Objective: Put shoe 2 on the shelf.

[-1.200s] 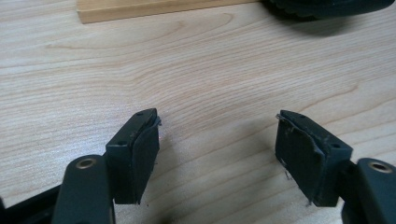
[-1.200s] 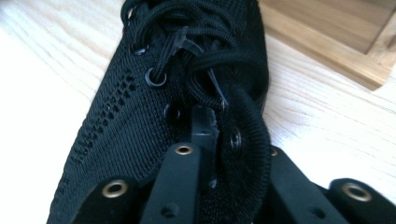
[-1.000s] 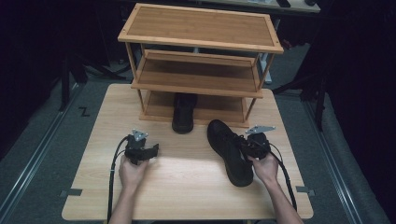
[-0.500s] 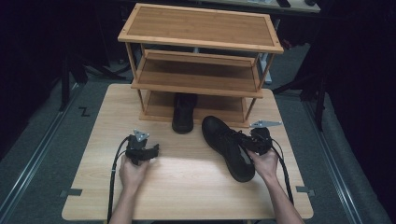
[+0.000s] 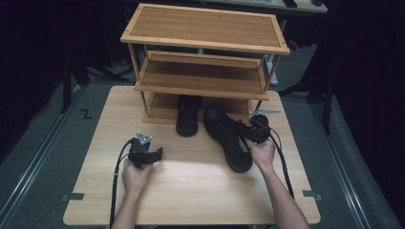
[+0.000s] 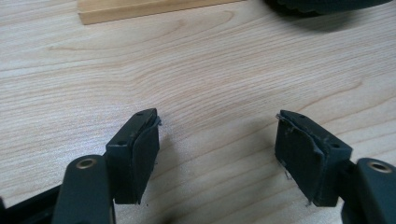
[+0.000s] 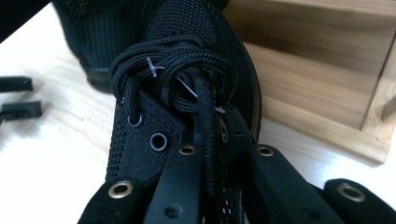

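A black lace-up shoe lies slanted on the wooden table, its toe near the rack's foot. My right gripper is shut on the shoe's laced edge; in the right gripper view the jaws pinch the eyelet flap and laces of the shoe. A second black shoe stands half under the rack's lowest shelf. My left gripper rests on the table at the left, open with nothing between its fingers.
A three-level wooden shoe rack stands at the table's far side. Its base board and a shoe sole lie ahead of the left gripper. The rack's lower frame is close on the right of the held shoe.
My right gripper has carried the shoe away from the person and leftward, toward the rack, so its toe now lies beside the other shoe. The left gripper has stayed put.
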The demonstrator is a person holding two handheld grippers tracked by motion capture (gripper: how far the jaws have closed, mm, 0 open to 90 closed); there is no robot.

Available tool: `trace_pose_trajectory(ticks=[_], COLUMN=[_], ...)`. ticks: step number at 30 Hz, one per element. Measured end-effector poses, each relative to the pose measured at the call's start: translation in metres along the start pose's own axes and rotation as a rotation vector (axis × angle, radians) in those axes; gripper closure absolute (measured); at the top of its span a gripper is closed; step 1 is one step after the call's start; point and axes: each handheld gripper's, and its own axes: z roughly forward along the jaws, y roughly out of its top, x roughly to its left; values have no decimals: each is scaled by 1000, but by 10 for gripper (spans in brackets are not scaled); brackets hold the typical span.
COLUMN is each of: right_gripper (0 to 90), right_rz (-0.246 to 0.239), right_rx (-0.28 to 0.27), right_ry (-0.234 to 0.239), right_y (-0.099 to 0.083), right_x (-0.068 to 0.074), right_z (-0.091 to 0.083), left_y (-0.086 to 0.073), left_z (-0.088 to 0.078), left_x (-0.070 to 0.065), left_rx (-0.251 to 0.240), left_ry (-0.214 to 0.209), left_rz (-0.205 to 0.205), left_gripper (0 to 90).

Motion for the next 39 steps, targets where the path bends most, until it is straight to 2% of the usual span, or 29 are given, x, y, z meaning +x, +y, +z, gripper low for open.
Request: trace_pose_trajectory(ticks=[8,11,17,24,25,27,28,29,30,31,32,33,36,39], right_gripper=[877,876,876,875,874,874,873,873,873,872,872,869,859,848], right_rz=[26,54,78,107,110,120,131,127,127,129,129,125,117,107], right_rx=[-3,-11,-24,-26,-20,-22,-26,-39,-39,-48,-48,-58,-72,-82], right_ry=[-55,-85,-137,-175,-198,-209,-215,-237,-237,-256,-256,-275,-289,-306], right_y=[23,34,43,50,53,55,56,57,57,58,58,58,56,55], right_x=[5,3,5,7,9,9,9,10,10,10,10,12,13,14], right_z=[22,35,52,63,67,68,69,71,71,73,73,75,79,82], left_y=[0,0,0,0,0,0,1,4,4,7,7,12,18,30], left_z=[0,0,0,0,-1,-3,-6,-11,-11,-16,-16,-17,-17,-17], left_x=[-1,-1,0,0,1,1,1,-1,-1,-1,-1,-2,-4,-12], left_rx=[1,-2,-3,-2,-3,-10,-26,-65,-65,-92,-92,-78,-82,-84], left_ry=[4,7,-2,-11,-14,-23,-32,-23,-23,-27,-27,-28,-32,-58], left_rz=[1,-1,-3,-6,-11,-20,-24,-18,-18,-24,-24,-19,-11,3], left_gripper=[311,329,329,312,318,329,331,341,348,348,345,337,339,334])
